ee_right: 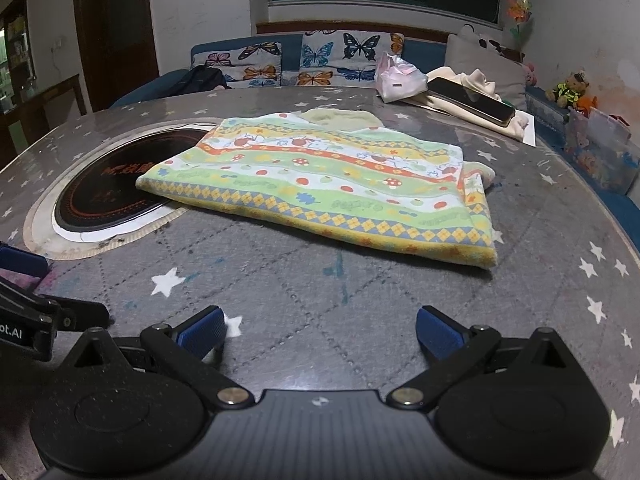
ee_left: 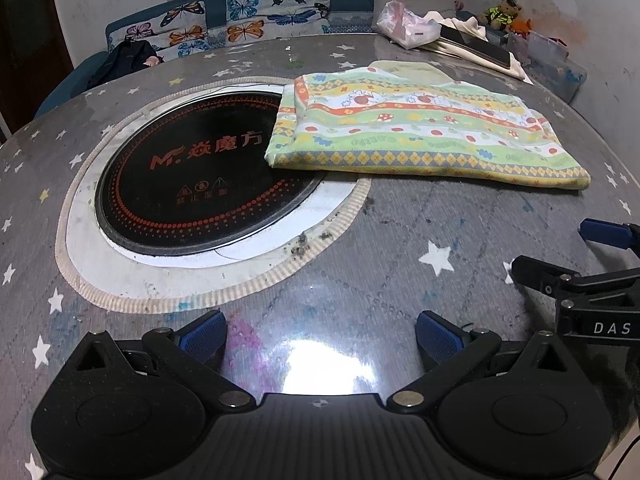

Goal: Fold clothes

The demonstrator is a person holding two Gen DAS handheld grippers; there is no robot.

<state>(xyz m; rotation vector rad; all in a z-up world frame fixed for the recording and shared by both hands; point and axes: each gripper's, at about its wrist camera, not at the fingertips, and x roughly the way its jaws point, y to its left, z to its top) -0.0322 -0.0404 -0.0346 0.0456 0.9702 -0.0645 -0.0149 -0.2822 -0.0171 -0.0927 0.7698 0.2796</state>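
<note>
On your far left the built-in cooktop (ee_left: 208,172) sits sunk in the round table (ee_left: 360,280), and the garment's left end lies over its right rim, so part of the cloth rests on glass rather than on the starred cover. Your left gripper (ee_left: 320,338) hovers over bare table near you, fingers spread wide and holding nothing; it points at the near-left corner of the patterned garment (ee_left: 420,128), which lies apart from it. Moving right, the garment (ee_right: 320,184) lies already doubled into a flat rectangle, with its folded yellow border towards you (a pale inner layer peeks out at the far edge). Your right gripper (ee_right: 320,338) is likewise spread and empty, low over the table just short of that border. Both tools look parked side by side, probably either ready for another fold or finished. Beyond, on the right, a phone (ee_right: 472,102) and a pink bag (ee_right: 400,78) stay well clear.
</note>
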